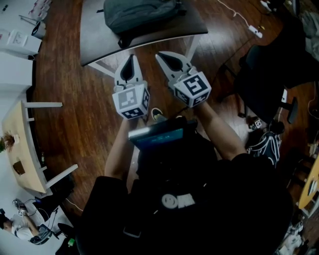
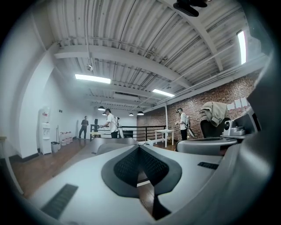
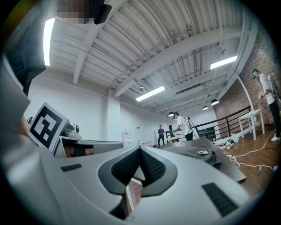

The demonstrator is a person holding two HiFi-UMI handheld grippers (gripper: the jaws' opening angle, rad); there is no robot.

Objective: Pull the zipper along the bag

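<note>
A dark grey bag (image 1: 142,15) lies on a dark table (image 1: 94,42) at the top of the head view. Both grippers hang in the air short of the table's near edge, pointing at it and touching nothing. The left gripper (image 1: 131,59) is shut, its tips meeting with nothing between them (image 2: 139,147). Beside it, the right gripper (image 1: 162,56) is also shut and empty (image 3: 140,149). In the right gripper view the bag (image 3: 198,154) lies flat on the table (image 3: 230,171), beyond and to the right of the jaws. I cannot make out the zipper.
A light wooden table (image 1: 20,144) stands at the left. A black office chair (image 1: 269,84) is on the right. A white power strip (image 1: 255,31) with its cable lies on the wooden floor. Several people stand far off across the room.
</note>
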